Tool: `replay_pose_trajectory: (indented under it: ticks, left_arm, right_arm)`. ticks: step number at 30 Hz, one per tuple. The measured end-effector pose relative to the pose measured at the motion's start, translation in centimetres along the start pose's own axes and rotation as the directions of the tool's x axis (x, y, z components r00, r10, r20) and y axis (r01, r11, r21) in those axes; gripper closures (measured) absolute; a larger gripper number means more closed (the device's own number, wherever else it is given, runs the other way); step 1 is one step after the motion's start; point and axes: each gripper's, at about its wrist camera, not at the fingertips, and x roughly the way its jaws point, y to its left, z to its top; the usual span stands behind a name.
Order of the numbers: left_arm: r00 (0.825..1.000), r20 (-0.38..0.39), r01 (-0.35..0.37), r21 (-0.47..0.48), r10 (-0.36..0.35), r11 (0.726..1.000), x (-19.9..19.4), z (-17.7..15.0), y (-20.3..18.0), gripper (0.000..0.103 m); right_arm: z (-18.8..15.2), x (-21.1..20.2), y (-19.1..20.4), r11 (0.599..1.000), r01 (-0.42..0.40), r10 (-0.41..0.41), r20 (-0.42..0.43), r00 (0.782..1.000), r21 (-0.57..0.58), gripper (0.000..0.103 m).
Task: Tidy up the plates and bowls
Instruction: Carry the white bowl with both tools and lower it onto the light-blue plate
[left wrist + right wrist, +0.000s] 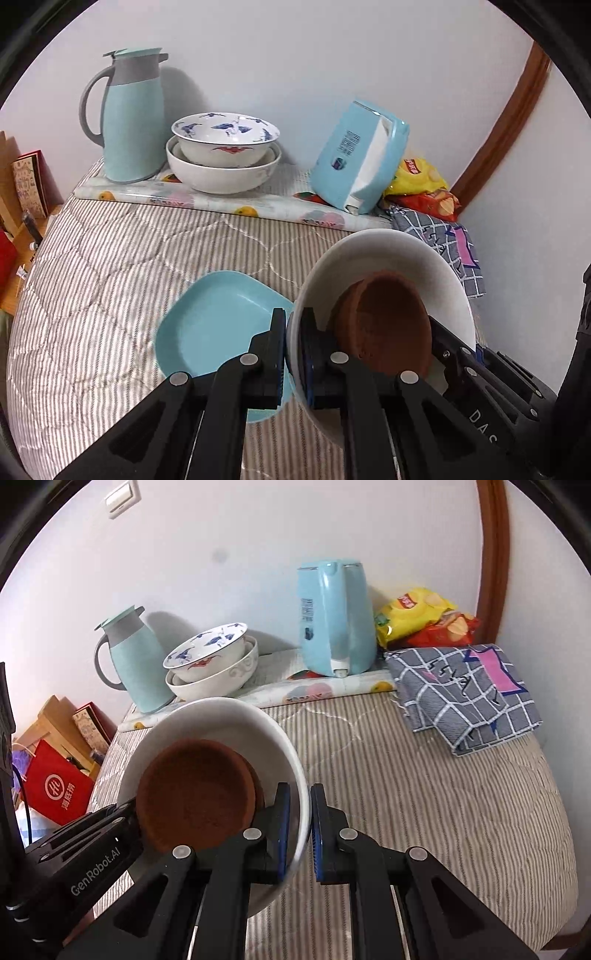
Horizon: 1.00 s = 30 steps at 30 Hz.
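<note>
Low in both frames, the left gripper point(293, 354) and right gripper point(299, 834) each pinch opposite rims of a white bowl point(388, 254) between nearly closed fingers. A brown dish point(388, 325) leans tilted inside. A light-blue plate point(214, 317) lies lower centre on the striped quilt point(110, 266).

A home bedroom is shown: a bed covered by a striped quilt point(129, 266) is set against a plain white wall, with a thermos jug point(129, 118), an electric kettle point(334, 620), snack bags point(424, 616) and a folded checked cloth point(465, 698) kept along its far edge.
</note>
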Motion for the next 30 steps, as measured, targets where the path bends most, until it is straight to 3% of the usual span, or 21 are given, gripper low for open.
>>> replay_pose_trajectory:
  ticks: [30]
  left_arm:
    - [0.997,-0.062,-0.048,-0.051,0.044,0.998,3.8,0.8,6.8,0.094]
  right_arm:
    - [0.1,6.1,4.8,0.999,-0.039,0.036,-0.081,0.996,-0.035,0.092]
